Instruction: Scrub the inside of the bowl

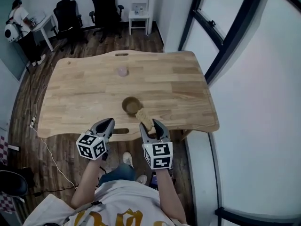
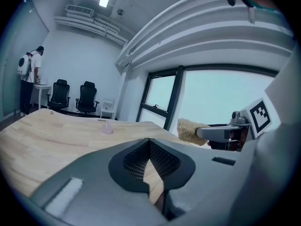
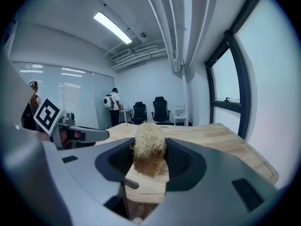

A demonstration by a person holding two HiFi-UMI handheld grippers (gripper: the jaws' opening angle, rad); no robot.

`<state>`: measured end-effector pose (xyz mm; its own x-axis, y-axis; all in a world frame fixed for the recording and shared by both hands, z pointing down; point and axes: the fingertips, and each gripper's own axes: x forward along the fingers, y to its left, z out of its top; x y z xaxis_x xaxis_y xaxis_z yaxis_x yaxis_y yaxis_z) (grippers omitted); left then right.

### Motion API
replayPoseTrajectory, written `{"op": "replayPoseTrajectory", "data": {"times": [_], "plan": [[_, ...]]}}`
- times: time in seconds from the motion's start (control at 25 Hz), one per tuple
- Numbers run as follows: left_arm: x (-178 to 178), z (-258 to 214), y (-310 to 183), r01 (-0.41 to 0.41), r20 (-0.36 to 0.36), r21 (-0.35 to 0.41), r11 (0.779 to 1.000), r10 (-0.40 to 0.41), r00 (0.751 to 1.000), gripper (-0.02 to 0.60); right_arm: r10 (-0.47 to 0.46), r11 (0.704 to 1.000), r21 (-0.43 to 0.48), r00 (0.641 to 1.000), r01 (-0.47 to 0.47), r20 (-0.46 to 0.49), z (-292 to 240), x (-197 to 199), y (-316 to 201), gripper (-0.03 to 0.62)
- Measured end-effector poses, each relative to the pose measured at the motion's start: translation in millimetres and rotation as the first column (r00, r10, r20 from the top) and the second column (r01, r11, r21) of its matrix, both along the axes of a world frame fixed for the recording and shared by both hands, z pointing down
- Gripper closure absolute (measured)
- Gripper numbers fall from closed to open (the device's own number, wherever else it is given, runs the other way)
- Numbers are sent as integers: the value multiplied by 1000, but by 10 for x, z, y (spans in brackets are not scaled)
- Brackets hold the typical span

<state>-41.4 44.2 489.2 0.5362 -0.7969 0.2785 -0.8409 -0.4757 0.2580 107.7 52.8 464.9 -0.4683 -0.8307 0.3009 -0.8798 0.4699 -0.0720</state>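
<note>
A small brown wooden bowl (image 1: 130, 105) stands upright near the front edge of the wooden table (image 1: 84, 93). My right gripper (image 1: 150, 125) is shut on a tan loofah sponge (image 1: 144, 117), which pokes forward just right of the bowl and above the table edge. In the right gripper view the sponge (image 3: 148, 154) stands clamped between the jaws of the right gripper (image 3: 149, 142) and hides the bowl. My left gripper (image 1: 110, 122) hovers at the table's front edge, left of the bowl, shut and holding nothing. Its jaws (image 2: 149, 141) meet at the tips. The sponge (image 2: 188, 130) shows to its right.
A small pale pink object (image 1: 122, 71) sits on the table beyond the bowl. Office chairs (image 1: 106, 6), a white side table (image 1: 139, 14) and a person (image 1: 19, 25) at a desk are at the back. A glass wall (image 1: 221, 46) runs along the right.
</note>
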Motion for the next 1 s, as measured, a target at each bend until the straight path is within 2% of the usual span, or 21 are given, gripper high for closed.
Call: {"op": "replayPoseTrajectory", "data": {"times": [0.16,0.44,1.0], "plan": [[45,-115,155,-7,-5,33,999,7,1000,580,-18,1000,23,1000,17,15,-104,-47,162,411],[67,-218,285,-32,-12,53,998,32,999,580,25,1000,-3,1000,-25,-2,-108,73,276,411],[-91,-131,396,-20,1,48,999,20,1000,580,48,999,-12,998,-48,-41,-23,67,394,411]]}}
